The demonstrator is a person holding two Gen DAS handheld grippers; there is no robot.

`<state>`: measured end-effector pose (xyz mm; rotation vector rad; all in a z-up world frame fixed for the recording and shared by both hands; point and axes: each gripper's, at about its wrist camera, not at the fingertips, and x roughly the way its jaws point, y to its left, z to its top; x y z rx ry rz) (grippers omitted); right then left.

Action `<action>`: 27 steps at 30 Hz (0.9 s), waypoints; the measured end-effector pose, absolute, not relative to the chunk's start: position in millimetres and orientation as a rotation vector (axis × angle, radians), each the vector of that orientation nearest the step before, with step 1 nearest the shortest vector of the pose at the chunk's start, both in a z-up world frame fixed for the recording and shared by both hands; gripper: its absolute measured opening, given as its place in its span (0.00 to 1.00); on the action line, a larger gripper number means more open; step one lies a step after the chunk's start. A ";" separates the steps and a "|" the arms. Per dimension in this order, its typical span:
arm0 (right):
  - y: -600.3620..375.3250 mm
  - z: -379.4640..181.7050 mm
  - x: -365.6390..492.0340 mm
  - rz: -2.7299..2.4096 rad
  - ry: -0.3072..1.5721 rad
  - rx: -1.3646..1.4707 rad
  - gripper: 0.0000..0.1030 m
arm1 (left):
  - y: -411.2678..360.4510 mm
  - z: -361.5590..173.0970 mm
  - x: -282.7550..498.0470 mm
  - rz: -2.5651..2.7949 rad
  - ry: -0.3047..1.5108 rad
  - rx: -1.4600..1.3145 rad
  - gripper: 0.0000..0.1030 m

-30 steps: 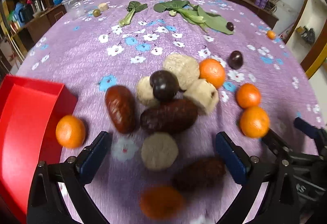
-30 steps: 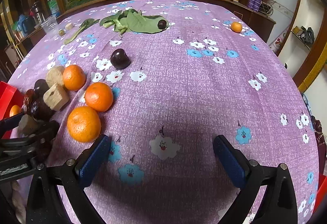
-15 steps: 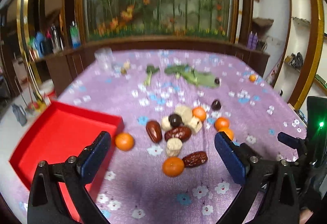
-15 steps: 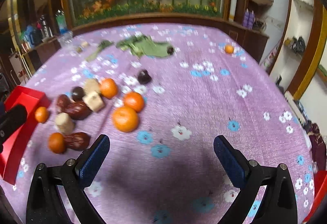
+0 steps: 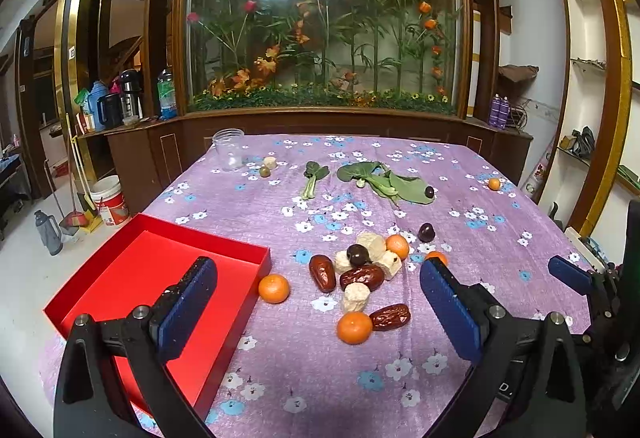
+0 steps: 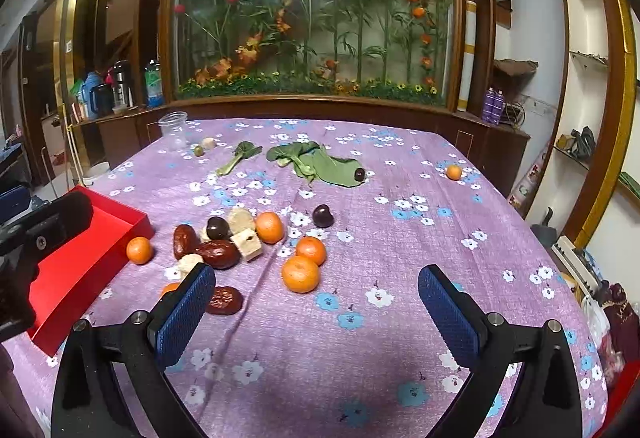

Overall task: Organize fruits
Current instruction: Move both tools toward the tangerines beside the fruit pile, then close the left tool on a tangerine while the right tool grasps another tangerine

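While the red box at the lower left of the left wrist frame holds nothing that can be seen, the sorting looks barely begun: every fruit lies loose on the desk and none is in either claw. Both the left claw and the right claw hang spread wide and empty above the near part of the cloth. Most fruit sits in a cluster at mid-frame: dates and pale chunks touching one another, a dark plum resting on top, and several tangerines around them, one tangerine just beside the box wall and another touching a date near the bottom of the cluster. Strays remain well apart (a small orange toward the right edge, a dark fruit on the greens in the upper middle, and small pieces by the clear cup at upper left). Open cloth stretches across the lower and right parts of the right wrist frame, giving free room to approach; the tight spots, I judge, are the box's raised wall on the left and the desk's right edge near the stray orange.
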<state>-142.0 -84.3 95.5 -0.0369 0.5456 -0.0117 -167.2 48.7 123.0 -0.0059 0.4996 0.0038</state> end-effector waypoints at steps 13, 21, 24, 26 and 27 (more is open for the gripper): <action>-93.0 69.9 -118.1 0.096 0.671 -0.030 0.78 | 85.6 95.7 -134.1 0.048 0.605 -0.038 0.98; -106.5 57.7 -91.2 0.169 0.766 0.040 0.66 | 116.0 77.8 -112.8 0.011 0.698 -0.128 0.97; -105.0 52.5 -79.2 0.196 0.795 0.055 0.61 | 98.9 69.2 -108.3 -0.091 0.748 -0.117 0.80; -103.5 49.4 -72.7 0.199 0.808 0.055 0.60 | 85.4 59.6 -103.4 -0.145 0.796 -0.098 0.72; -103.0 47.9 -69.4 0.196 0.812 0.053 0.60 | 80.7 55.4 -101.3 -0.159 0.814 -0.095 0.68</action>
